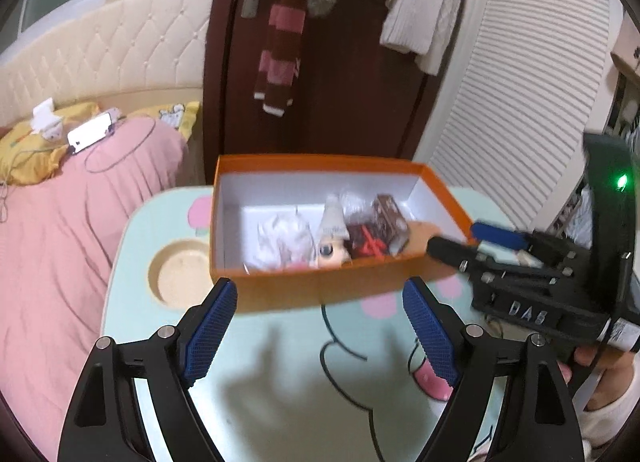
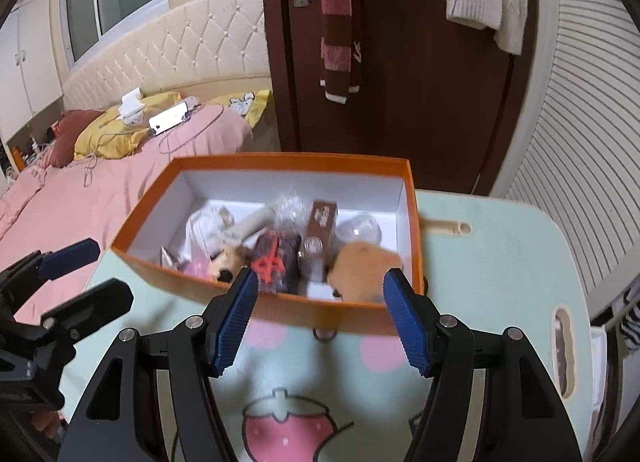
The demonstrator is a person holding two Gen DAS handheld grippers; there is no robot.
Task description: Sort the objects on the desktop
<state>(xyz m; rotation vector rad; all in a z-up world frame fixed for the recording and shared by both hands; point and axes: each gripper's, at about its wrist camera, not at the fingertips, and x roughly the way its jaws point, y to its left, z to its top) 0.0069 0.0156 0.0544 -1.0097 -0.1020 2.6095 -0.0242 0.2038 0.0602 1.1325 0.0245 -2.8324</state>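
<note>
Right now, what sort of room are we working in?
Most likely a bedroom: a bed with pink bedding and a tufted headboard, and clothes hanging on the door behind the small table.

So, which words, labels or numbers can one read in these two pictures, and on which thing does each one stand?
"DAS": raised letters on the body of the right gripper, seen from the left wrist.
Scarf on the door: pale lettering, too blurred to read.
Brown carton in the orange box: a pale print, not readable.
White sticker on the right gripper's handle: too small to read.
</note>
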